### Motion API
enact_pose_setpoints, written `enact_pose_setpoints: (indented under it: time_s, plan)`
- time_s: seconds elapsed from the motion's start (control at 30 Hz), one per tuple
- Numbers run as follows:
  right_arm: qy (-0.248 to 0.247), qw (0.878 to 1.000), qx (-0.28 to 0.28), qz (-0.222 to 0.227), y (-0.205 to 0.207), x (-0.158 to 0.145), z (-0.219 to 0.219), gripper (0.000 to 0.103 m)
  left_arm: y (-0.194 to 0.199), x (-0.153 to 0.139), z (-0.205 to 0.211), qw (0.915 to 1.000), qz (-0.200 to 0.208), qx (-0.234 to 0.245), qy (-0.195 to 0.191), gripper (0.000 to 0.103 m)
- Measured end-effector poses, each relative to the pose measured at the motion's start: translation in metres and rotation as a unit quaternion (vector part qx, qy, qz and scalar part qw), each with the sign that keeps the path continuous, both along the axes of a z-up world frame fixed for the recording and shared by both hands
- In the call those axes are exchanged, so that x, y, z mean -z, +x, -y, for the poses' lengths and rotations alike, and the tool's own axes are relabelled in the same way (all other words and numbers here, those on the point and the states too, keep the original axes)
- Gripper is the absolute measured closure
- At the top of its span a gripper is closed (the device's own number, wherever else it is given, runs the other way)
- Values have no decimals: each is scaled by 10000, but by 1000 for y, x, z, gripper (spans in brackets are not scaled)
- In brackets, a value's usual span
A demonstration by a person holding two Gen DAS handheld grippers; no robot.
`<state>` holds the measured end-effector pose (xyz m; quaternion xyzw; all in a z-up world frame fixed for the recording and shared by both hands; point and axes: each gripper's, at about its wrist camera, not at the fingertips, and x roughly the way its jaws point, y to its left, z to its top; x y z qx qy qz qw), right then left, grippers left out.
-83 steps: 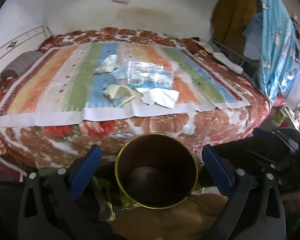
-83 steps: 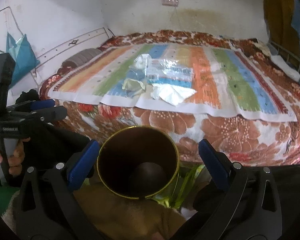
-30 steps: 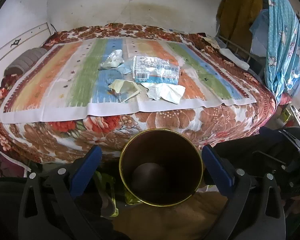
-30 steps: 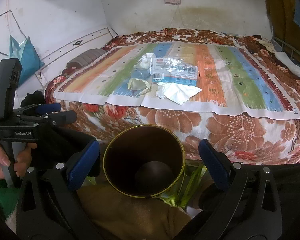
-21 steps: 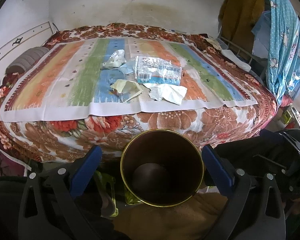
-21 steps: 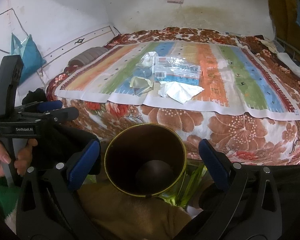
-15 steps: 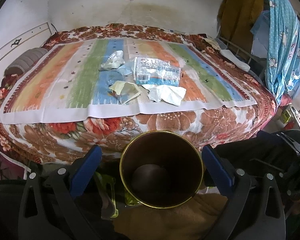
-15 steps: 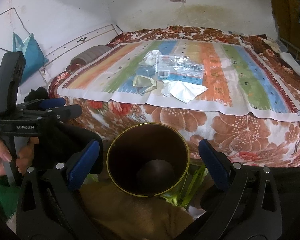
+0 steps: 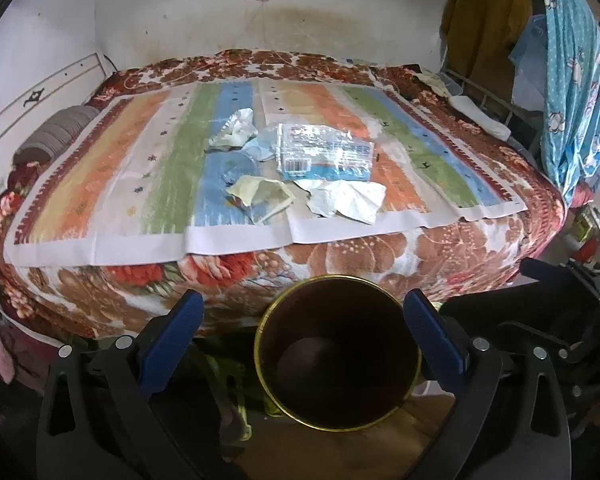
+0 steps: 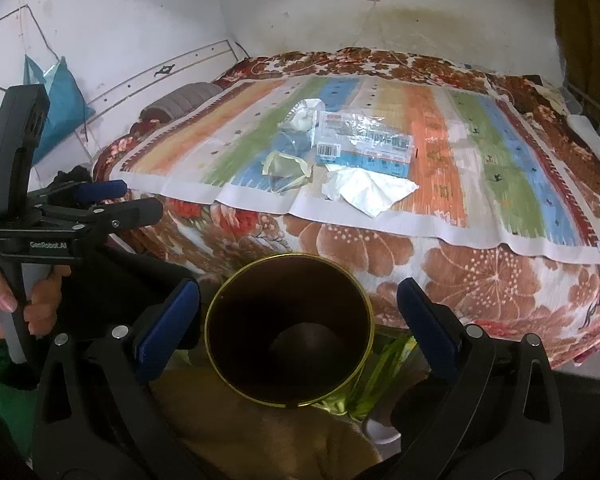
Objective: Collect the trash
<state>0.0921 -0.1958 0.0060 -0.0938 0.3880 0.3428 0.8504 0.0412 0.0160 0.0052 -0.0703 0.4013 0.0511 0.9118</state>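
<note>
Trash lies on a striped mat [image 9: 112, 184] on the bed: a clear printed plastic wrapper [image 9: 324, 152] [image 10: 364, 142], a white crumpled paper [image 9: 348, 202] [image 10: 368, 190], a yellowish crumpled wrapper [image 9: 260, 196] [image 10: 286, 166] and a white tissue wad [image 9: 236, 128] [image 10: 304, 116]. A dark round bin with a gold rim [image 9: 336, 360] [image 10: 288, 332] stands before the bed, empty inside. My left gripper [image 9: 304, 340] and right gripper [image 10: 296, 324] are both open and empty, held above the bin, well short of the trash. The left gripper also shows in the right wrist view [image 10: 112, 204].
The bed has a brown floral blanket [image 9: 380, 256] with a grey pillow [image 9: 56, 136] at its left. A blue cloth [image 9: 568, 80] hangs at the right, a teal bag [image 10: 60, 100] on the left wall. Green-yellow packaging [image 10: 384, 372] lies beside the bin.
Both views have drifted slightly nearer to the bed and a little right. The trash and the bin have not moved, and both grippers stay open.
</note>
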Motion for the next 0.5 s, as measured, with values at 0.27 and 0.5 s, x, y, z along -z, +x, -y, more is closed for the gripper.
enact_pose_setpoints:
  time_s: [0.27,0.5]
  plan:
    - [-88,9997,-26,-211,26,-6,-3,9,25,-4,-15,9983,-354,67,-461,6]
    - [-267,9986,-122,-436,53,-10,-11,9,53,-7,-20,9982,-555,53,-224,6]
